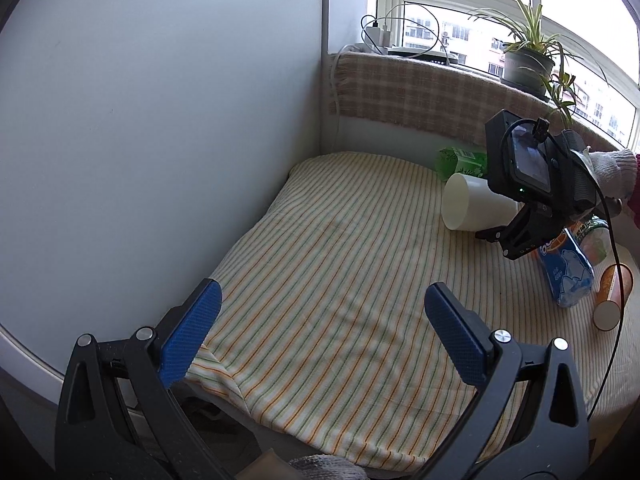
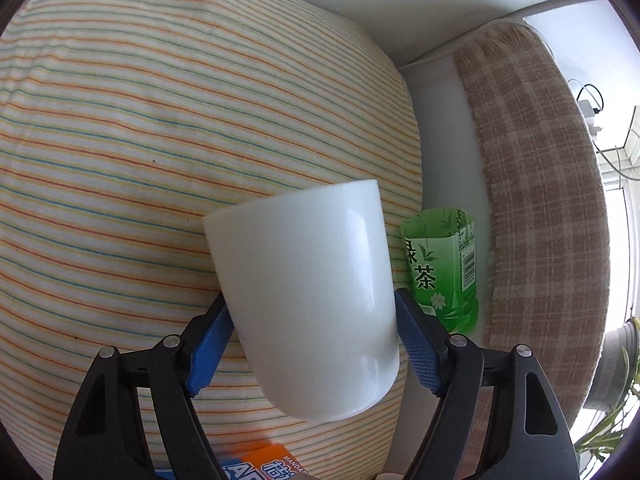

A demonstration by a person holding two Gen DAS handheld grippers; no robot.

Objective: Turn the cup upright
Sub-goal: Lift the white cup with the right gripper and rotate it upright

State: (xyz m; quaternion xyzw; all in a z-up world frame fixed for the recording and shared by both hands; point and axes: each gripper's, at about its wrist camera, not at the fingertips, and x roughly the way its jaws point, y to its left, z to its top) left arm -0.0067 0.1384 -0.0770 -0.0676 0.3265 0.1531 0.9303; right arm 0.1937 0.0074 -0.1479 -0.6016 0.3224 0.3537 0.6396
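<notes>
A white plastic cup (image 2: 312,296) sits between the blue pads of my right gripper (image 2: 316,340), which is shut on its sides. The cup lies tilted on its side with its open mouth pointing away from the gripper, over the striped cloth (image 2: 120,128). In the left wrist view the cup (image 1: 476,206) shows at the far right of the cloth, its mouth facing left, with the right gripper (image 1: 516,236) behind it. My left gripper (image 1: 320,324) is open and empty, low over the near left part of the striped cloth (image 1: 340,280).
A green tea bottle (image 2: 444,268) lies just behind the cup by the wall. A blue and orange packet (image 1: 564,268) and an orange cylinder (image 1: 612,296) lie at the right. A plaid cloth (image 1: 420,92) covers the sill, with a potted plant (image 1: 528,60). A white wall (image 1: 160,120) stands at left.
</notes>
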